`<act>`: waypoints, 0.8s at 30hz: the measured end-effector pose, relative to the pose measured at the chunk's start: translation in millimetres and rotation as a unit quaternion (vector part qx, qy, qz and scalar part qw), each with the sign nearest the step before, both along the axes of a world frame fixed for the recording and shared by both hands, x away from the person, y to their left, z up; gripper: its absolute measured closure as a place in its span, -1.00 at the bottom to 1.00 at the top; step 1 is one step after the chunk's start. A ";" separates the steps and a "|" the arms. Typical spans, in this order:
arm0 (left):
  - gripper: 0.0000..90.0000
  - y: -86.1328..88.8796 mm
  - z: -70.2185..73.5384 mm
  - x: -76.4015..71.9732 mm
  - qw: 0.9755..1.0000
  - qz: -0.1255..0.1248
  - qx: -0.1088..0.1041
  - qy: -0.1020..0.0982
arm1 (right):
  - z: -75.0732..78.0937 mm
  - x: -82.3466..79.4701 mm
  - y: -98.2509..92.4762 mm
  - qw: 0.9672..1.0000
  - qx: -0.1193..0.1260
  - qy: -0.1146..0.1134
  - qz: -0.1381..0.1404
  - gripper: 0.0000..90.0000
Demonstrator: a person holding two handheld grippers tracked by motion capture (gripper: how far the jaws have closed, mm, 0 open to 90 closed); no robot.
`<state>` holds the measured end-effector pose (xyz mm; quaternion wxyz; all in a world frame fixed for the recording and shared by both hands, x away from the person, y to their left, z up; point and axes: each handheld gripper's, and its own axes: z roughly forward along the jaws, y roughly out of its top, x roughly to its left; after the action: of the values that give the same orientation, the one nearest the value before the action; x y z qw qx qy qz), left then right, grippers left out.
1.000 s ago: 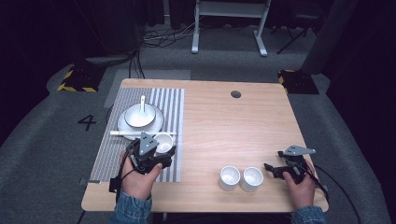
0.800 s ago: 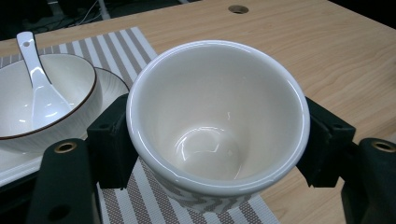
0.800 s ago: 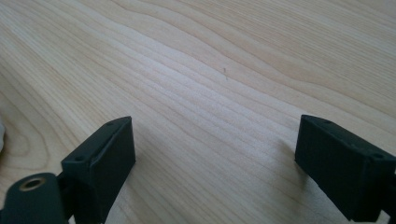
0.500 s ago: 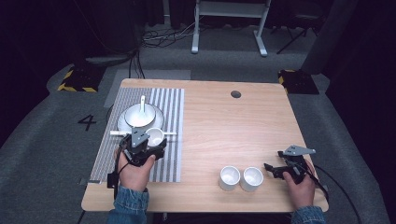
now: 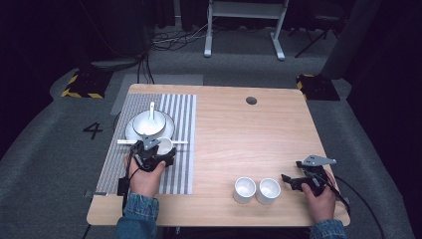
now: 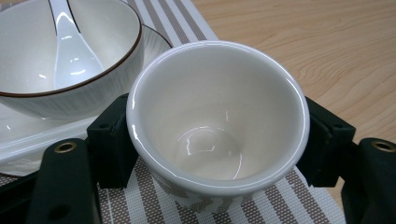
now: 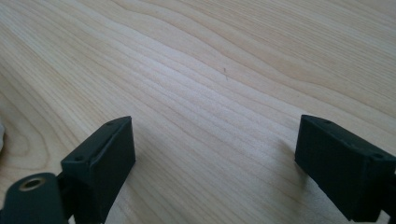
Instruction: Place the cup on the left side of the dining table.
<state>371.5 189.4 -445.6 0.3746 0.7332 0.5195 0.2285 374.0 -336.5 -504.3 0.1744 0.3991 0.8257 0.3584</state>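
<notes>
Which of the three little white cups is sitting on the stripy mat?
The cup between the left gripper's jaws, beside the bowl. It stands on the striped mat. The other two cups stand on bare wood near the right gripper.

A single digit, "4", is marked in dark strokes on the grey floor just left of the surface, seen from the high view. No other text, label or brand can be read on the crockery, the mat or either tool.
</notes>
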 end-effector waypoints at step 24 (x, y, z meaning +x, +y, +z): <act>-0.41 -11.0 -20.8 16.8 0.998 -0.027 0.031 0.057 | 0.0 0.1 -0.2 1.000 0.000 0.000 0.001 -0.72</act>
<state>388.3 178.4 -466.4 0.3272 0.7700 0.5129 0.1925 374.1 -336.7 -504.3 0.1741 0.3986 0.8261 0.3583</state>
